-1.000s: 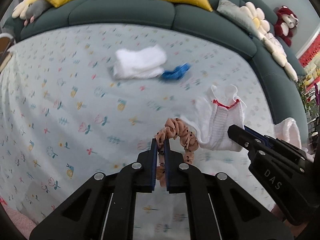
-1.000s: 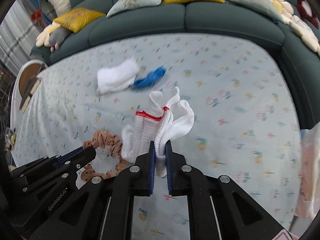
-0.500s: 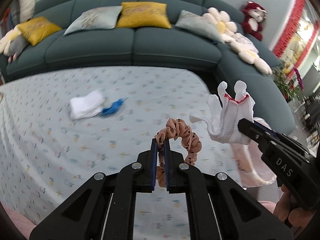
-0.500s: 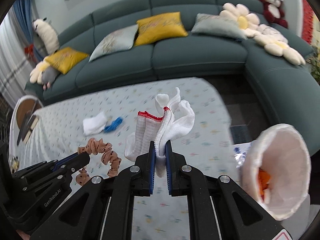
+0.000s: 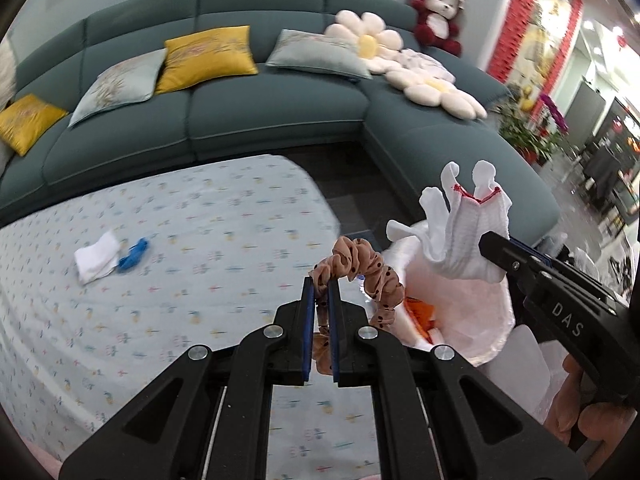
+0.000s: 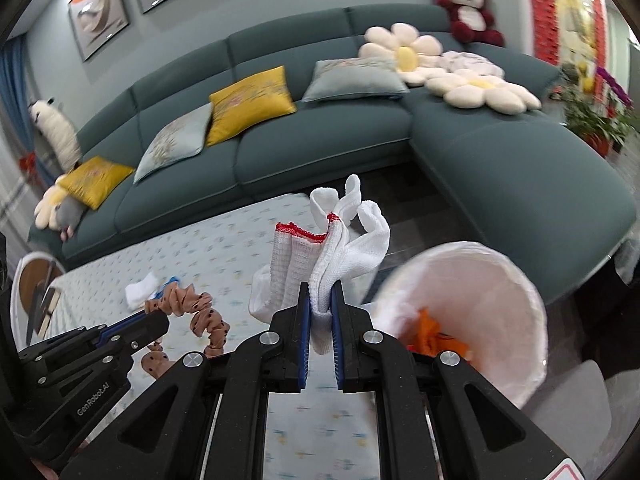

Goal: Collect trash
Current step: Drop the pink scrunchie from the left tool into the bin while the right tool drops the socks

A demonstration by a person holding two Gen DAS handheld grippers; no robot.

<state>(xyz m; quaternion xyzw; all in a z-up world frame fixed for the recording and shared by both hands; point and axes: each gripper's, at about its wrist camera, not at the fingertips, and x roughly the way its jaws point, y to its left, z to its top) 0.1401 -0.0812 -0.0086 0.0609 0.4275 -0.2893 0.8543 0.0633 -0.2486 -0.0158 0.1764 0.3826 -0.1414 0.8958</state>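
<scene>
Two handheld grippers hang side by side above the near right edge of a tabletop (image 5: 168,264) covered in a pale blue patterned cloth. The left gripper (image 5: 320,300) has its fingers drawn narrow on a peach, dark-dotted scrunchie (image 5: 360,268), which loops up and out to the right of the blue pads. The right gripper (image 6: 321,308) pinches a white cloth with red trim (image 6: 332,256) between its narrow fingers, the fabric standing up in folds above the tips.

Just right of both grippers stands a bin lined with a white bag (image 6: 500,292), its round mouth open and orange scraps (image 6: 432,332) lying inside. From the left wrist, the scrunchie hangs at the bag's near rim and the white cloth sits above its mouth; whether either touches the liner cannot be told.

Well back on the tabletop lie a folded white cloth (image 5: 98,256) and a small blue item (image 5: 134,254), touching each other, with bare cloth all around them. The tabletop's rounded far corner gives way to a strip of dark floor (image 5: 352,184), which separates it from a teal corner sofa (image 5: 272,108) carrying yellow and grey cushions, flower-shaped pillows and a red plush toy (image 5: 438,16). A person's fingers (image 5: 576,412) grip the right gripper's handle at the lower right.
</scene>
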